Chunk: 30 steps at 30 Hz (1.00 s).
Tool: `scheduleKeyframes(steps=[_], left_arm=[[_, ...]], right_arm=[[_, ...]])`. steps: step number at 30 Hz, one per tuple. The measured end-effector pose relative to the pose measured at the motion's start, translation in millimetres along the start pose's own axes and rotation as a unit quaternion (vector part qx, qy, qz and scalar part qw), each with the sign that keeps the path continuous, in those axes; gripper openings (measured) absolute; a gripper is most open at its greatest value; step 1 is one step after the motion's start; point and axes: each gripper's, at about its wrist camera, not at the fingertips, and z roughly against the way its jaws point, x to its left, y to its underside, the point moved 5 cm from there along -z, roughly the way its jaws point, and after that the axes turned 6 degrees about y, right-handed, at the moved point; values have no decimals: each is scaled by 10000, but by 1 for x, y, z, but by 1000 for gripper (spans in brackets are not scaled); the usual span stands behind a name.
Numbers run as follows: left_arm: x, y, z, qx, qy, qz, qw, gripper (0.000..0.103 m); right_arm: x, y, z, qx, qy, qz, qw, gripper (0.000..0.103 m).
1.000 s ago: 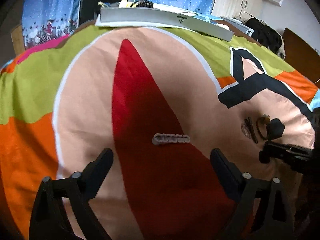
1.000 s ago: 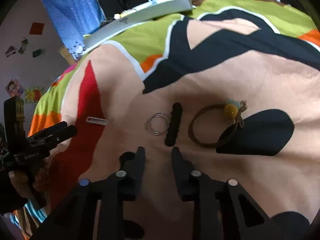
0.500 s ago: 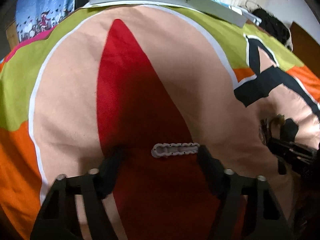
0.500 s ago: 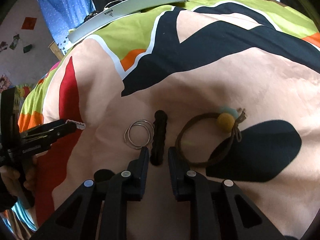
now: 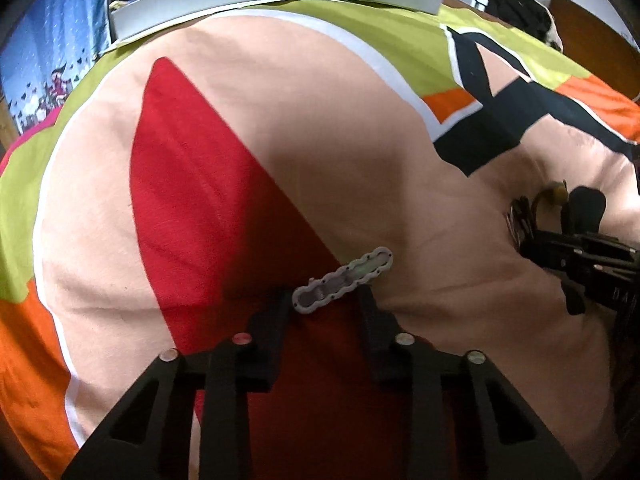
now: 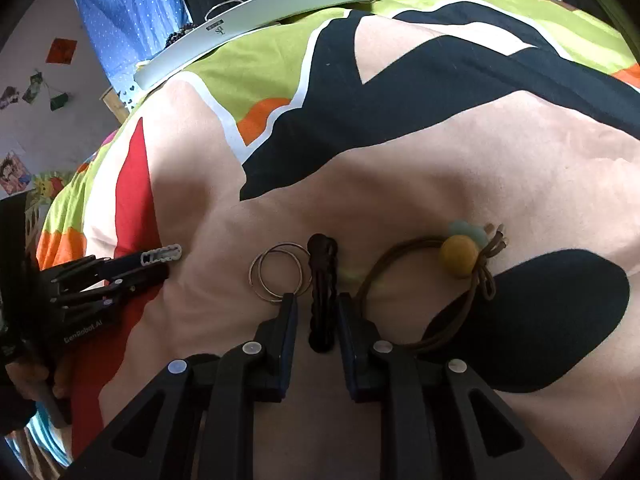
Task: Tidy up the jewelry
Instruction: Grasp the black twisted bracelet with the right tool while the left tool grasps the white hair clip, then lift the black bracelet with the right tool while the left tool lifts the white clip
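Patterned bedspread (image 6: 440,168) carries rings (image 6: 276,276), black clip (image 6: 322,292), hair tie (image 6: 420,280).

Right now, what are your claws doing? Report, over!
Left claw open around white clip. Right claw open around black clip. Rings and hair tie close beside it, may snag.

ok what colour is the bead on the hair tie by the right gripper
Mustard yellow: the bead on the brown hair tie shows best in the right wrist view.
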Motion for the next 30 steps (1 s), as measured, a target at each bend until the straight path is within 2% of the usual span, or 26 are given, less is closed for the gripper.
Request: scheduleKeyframes(steps=[3,6,12,17,22,25,29,30], left_arm=[[-1,2,1,12,43,-35,10000,19],[1,3,2,7,54,-60,10000,18],[-7,-2,0,17,-124,-318,9994,24],[-16,-17,-8,3,-121,-573,9983,30],[-25,-21,-13,-56,-244,-1088,9937,36],[-28,-24,-16,-32,-271,-1316,9909,36],[-35,-32,-25,4,-299,-1338,9906,36],[-37,-32,-25,0,-299,-1338,9906,31]], right_arm=[[0,0,0,-21,7,5,10000,19],[1,0,0,-22,-16,-16,10000,19],[-1,-1,-2,-24,-101,-93,9999,19],[-3,0,-2,-35,-120,-113,9999,19],[-2,0,-1,-37,-128,-120,9998,19],[-3,0,0,-38,-140,-126,9998,19],[-3,0,0,-36,-147,-132,9998,20],[-4,0,0,-37,-147,-132,9998,19]])
